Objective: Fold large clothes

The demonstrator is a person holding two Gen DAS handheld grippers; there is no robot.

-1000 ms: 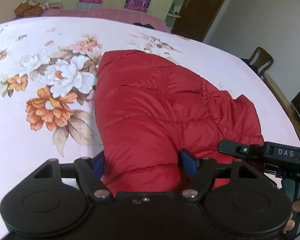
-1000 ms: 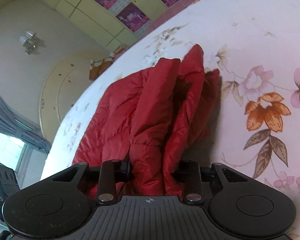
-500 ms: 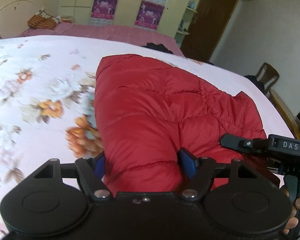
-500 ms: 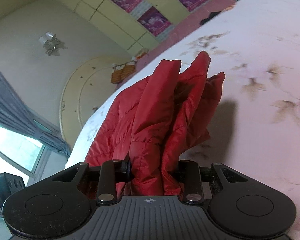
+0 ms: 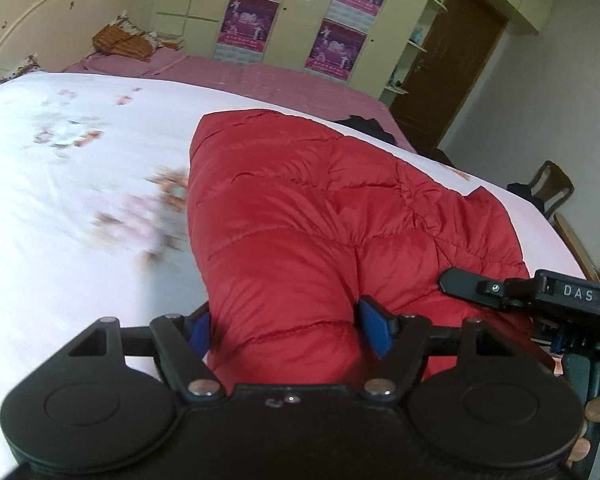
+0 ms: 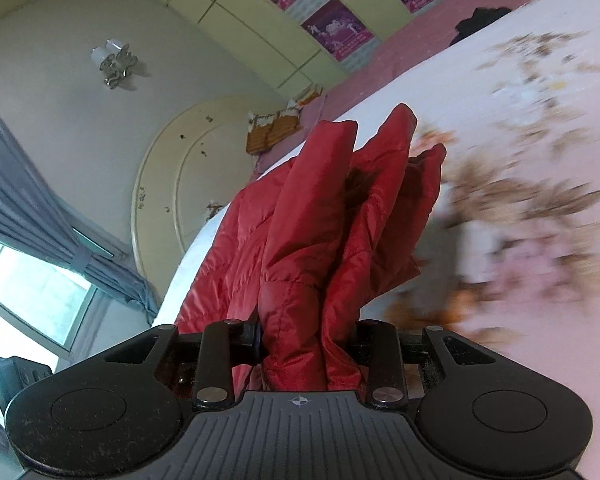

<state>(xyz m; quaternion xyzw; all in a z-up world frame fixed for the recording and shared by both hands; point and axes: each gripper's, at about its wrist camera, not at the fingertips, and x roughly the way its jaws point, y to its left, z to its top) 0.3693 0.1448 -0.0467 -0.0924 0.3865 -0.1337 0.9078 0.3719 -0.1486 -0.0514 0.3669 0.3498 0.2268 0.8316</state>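
A red quilted down jacket (image 5: 312, 208) is held up over a white floral bedsheet (image 5: 60, 184). My left gripper (image 5: 284, 324) is shut on a thick fold of the jacket between its blue pads (image 5: 374, 326). My right gripper (image 6: 306, 340) is shut on several bunched layers of the same jacket (image 6: 312, 240), which stand up in ridges ahead of it. The right gripper's black body also shows at the right edge of the left wrist view (image 5: 540, 292). The jacket's far end hangs toward the sheet.
A pink bed (image 5: 260, 80) with a folded blanket (image 5: 120, 42) lies beyond, by a yellow wardrobe with purple posters (image 5: 252, 20). A brown door (image 5: 452, 60) and a wooden chair (image 5: 552, 188) stand at right. A curved headboard (image 6: 180, 184) and a curtained window (image 6: 28, 280) show in the right wrist view.
Both grippers have risen and tilted up with the jacket, which has lifted off the sheet. The room's far wall has come into view. The sheet is motion-blurred now.
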